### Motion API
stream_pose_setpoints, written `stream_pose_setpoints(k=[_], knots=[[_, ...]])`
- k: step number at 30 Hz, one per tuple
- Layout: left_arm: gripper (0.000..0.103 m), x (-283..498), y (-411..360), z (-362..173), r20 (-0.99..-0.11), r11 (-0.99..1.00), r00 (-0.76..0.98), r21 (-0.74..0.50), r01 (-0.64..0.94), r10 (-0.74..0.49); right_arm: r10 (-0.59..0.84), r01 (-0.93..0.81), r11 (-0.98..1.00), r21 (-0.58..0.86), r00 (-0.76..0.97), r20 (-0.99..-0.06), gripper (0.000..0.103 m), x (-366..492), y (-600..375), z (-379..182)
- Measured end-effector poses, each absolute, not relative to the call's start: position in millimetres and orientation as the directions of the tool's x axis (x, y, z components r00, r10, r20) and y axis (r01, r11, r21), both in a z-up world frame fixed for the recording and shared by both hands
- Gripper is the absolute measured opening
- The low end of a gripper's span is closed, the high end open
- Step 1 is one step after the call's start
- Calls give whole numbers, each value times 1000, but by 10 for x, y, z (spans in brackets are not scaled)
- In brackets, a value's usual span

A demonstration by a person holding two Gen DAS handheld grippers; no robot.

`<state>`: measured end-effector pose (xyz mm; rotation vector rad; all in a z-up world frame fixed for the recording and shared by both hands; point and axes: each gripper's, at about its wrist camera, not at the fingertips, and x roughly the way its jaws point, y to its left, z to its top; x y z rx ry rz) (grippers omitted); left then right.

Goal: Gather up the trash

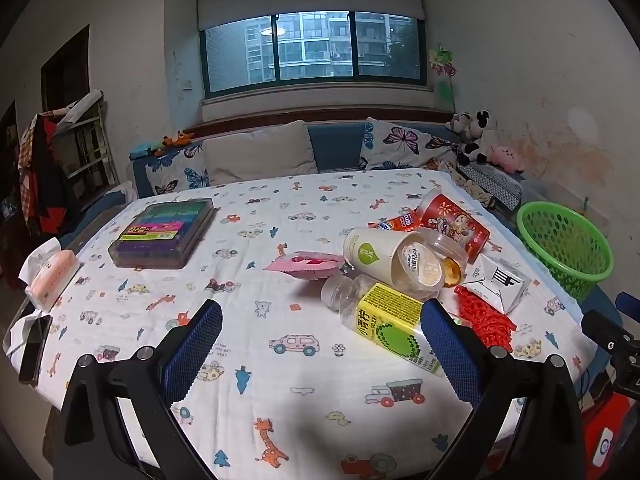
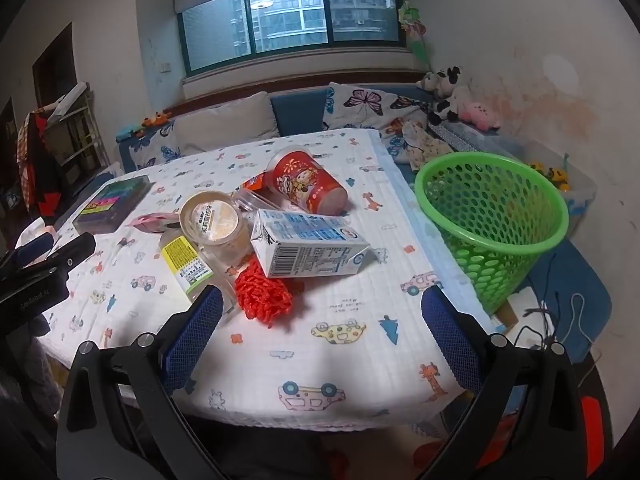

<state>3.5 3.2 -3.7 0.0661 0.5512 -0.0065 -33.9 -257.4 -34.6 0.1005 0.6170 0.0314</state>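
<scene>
Both my grippers are spread wide with nothing between the pads. Left gripper [image 1: 322,340] hangs over bare tablecloth [image 1: 280,400] at the near edge, tilted down at the table. Right gripper [image 2: 322,328] does the same further right, over the near right corner of the cloth.

Trash is one pile, centre-right on the table:
- red printed cup [image 2: 310,182] on its side at the back, open end toward the far side
- beige cup [image 2: 214,224] on its side, sealed printed top facing me, touching a clear plastic container [image 2: 250,200] behind it
- clear bottle with yellow-green label [image 1: 384,320] lying flat, its lower end passing behind my left gripper's right finger [image 1: 452,352] in the left wrist view
- blue-white milk carton [image 2: 308,248] on its side, resting partly on the red mesh net [image 2: 262,296]
- pink wrapper [image 1: 304,264] flat, left of the beige cup
- small orange packet [image 1: 394,222] beside the red cup (label too small to read)

Green perforated basket [image 2: 494,220] stands upright just off the table's right edge, near the pile but not touching it; I can't see anything inside through the holes.

Not trash, well apart on the left: a clear case of coloured blocks [image 1: 164,234] and a pink tissue pack [image 1: 52,276] at the left edge.
</scene>
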Motion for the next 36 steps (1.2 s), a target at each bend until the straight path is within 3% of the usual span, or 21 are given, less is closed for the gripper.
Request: stream_pose_setpoints(k=[36], knots=[[96,61,68,-68,-541,999,841,49,6,22,66,-3,994,108,809,-584,99,-301,-2548,-390]])
